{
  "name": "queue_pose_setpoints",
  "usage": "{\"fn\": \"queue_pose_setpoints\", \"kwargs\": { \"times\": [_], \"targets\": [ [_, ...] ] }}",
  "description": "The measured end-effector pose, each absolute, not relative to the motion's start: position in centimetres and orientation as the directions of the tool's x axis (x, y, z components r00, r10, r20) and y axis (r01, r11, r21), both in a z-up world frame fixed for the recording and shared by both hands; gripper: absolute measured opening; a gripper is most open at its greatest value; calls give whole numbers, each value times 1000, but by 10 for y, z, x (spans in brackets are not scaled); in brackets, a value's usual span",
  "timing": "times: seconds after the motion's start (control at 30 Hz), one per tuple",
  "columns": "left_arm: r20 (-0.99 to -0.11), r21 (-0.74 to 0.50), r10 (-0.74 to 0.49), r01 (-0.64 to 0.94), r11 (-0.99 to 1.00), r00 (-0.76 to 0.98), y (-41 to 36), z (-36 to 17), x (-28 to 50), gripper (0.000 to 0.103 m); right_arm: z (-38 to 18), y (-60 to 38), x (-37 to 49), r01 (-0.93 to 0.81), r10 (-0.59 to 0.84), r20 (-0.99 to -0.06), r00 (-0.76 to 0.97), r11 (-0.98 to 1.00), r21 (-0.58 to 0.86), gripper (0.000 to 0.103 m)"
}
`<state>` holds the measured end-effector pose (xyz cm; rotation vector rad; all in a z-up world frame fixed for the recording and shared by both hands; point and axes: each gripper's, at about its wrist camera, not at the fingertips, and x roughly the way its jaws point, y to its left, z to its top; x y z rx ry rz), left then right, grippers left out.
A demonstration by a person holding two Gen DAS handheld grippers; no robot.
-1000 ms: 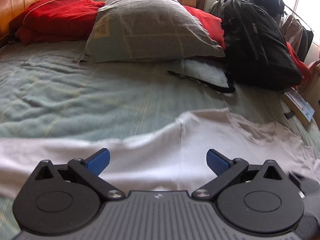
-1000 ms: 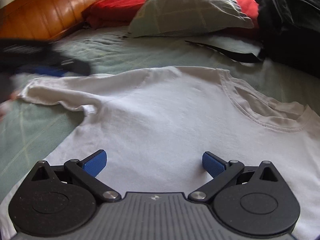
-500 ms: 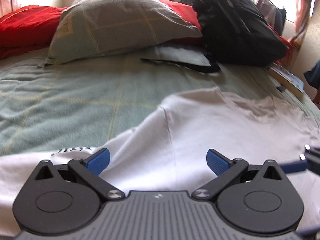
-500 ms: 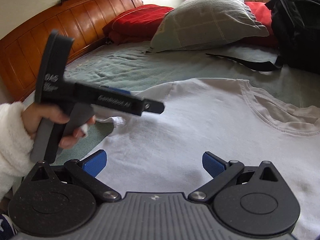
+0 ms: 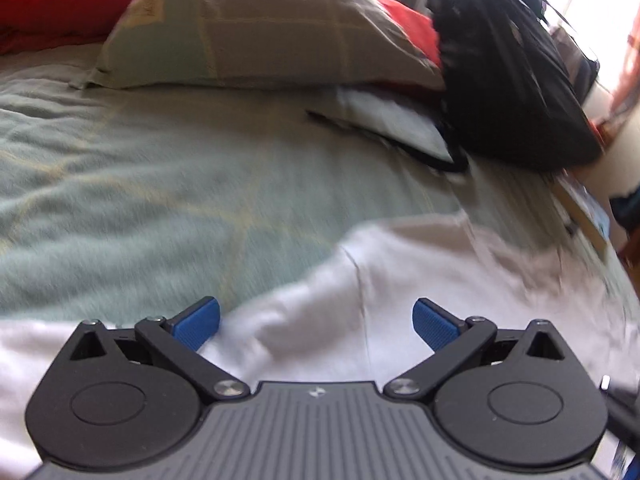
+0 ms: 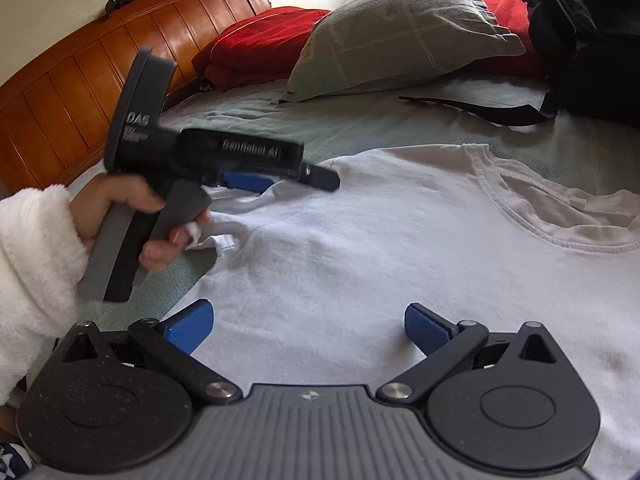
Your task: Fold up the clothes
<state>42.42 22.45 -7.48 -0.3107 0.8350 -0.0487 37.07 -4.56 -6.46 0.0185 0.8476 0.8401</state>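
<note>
A white T-shirt (image 6: 380, 248) lies spread flat on the green bedspread, its collar (image 6: 560, 216) at the right. My right gripper (image 6: 308, 326) hovers open over the shirt's body, nothing between its blue pads. In the same view a hand in a fluffy white sleeve holds my left gripper (image 6: 276, 178) above the shirt's left sleeve (image 6: 224, 236). The left wrist view is motion-blurred: my left gripper (image 5: 316, 322) is open above the T-shirt (image 5: 420, 288) near a shoulder seam, holding nothing.
A grey-green pillow (image 6: 400, 36) and red bedding (image 6: 256, 44) lie at the head of the bed against a wooden headboard (image 6: 80, 80). A black backpack (image 5: 512, 68) with a loose strap (image 6: 480, 110) stands at the right. A book (image 5: 588, 212) lies by the bed's right edge.
The left gripper has swung in over the shirt's left sleeve and dropped closer to it; its view shifted and blurred. The right gripper drew back slightly. Both stayed open.
</note>
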Motion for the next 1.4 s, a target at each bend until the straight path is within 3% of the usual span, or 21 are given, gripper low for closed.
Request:
{"fn": "queue_pose_setpoints", "kwargs": {
  "times": [0.17, 0.23, 0.3, 0.37, 0.57, 0.87, 0.93, 1.0, 1.1, 1.4],
  "targets": [
    [-707, -169, -61, -84, 982, 705, 246, -46, 419, 100, -66, -50, 376, -626, 666, -646, 374, 695, 354, 103],
    [-731, -87, 4, -100, 991, 682, 254, -49, 414, 94, -66, -51, 376, -626, 668, -643, 375, 694, 356, 103],
    [-751, -4, 70, -111, 994, 657, 261, -54, 409, 65, -64, -50, 374, -634, 675, -636, 375, 687, 355, 103],
    [-775, 39, 92, -98, 994, 625, 266, -63, 405, 54, -62, -50, 372, -644, 686, -624, 374, 677, 357, 103],
    [-778, 117, 75, 28, 993, 623, 260, -76, 392, 50, -60, -50, 371, -652, 702, -609, 370, 663, 368, 103],
    [-800, 108, 9, 130, 986, 600, 253, -73, 375, 50, -60, -53, 373, -644, 710, -598, 373, 662, 383, 103],
    [-806, 98, -9, 147, 984, 592, 251, -74, 374, 43, -60, -53, 373, -643, 709, -597, 375, 663, 383, 103],
    [-809, 70, -37, 158, 985, 587, 250, -74, 373, 20, -61, -53, 373, -641, 709, -596, 376, 664, 385, 103],
    [-798, 99, -23, 168, 981, 603, 241, -72, 373, 2, -61, -54, 374, -637, 706, -597, 380, 668, 385, 103],
    [-746, 128, 87, 14, 992, 660, 251, -63, 394, 1, -60, -56, 375, -628, 709, -589, 388, 671, 395, 103]
  ]
}}
